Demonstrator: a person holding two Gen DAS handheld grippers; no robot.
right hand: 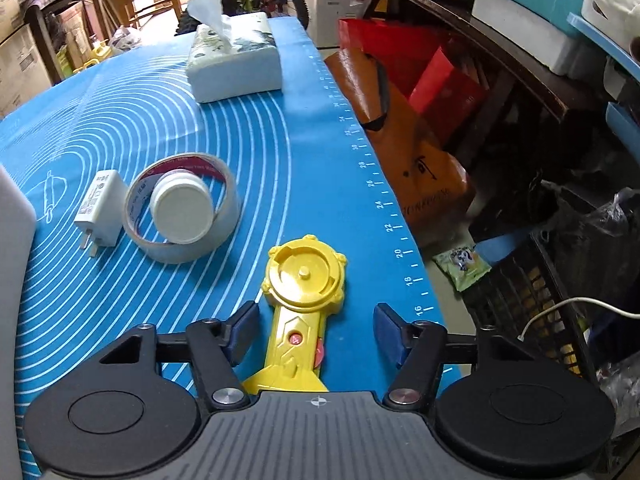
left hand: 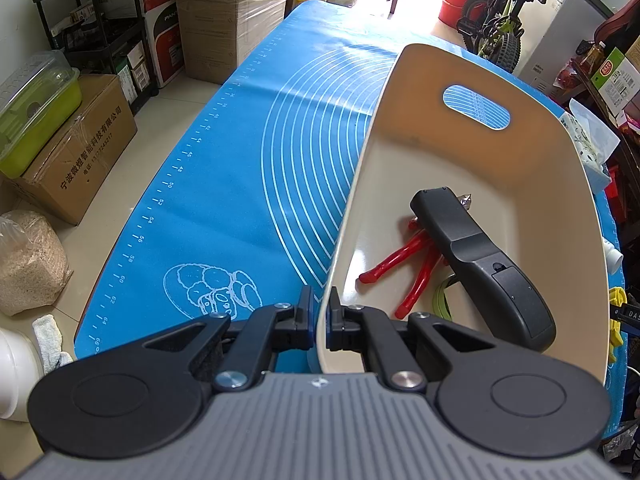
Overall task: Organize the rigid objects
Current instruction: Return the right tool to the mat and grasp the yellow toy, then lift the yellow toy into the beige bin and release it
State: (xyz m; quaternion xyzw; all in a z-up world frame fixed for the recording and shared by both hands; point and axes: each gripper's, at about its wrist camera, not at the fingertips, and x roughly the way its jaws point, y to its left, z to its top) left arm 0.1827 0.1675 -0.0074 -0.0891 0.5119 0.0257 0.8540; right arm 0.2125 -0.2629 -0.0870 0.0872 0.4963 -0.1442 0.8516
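Note:
In the left wrist view my left gripper (left hand: 319, 318) is shut on the near rim of a cream plastic bin (left hand: 400, 92) that stands on the blue mat. In the bin lie a black remote-like device (left hand: 480, 264), red-handled pliers (left hand: 404, 272) and a green ring (left hand: 440, 300). In the right wrist view my right gripper (right hand: 316, 330) is open, its pads on either side of a yellow toy launcher (right hand: 304, 296) lying on the mat. A tape roll (right hand: 224, 216) with a white bottle (right hand: 182, 210) inside it and a white charger (right hand: 100, 210) lie to the left.
A tissue pack (right hand: 236, 60) sits at the mat's far end. The mat's right edge (right hand: 396, 224) drops to bags and crates on the floor. Cardboard boxes (left hand: 80, 148) and shelves stand left of the table. The bin's edge (right hand: 12, 240) shows at far left.

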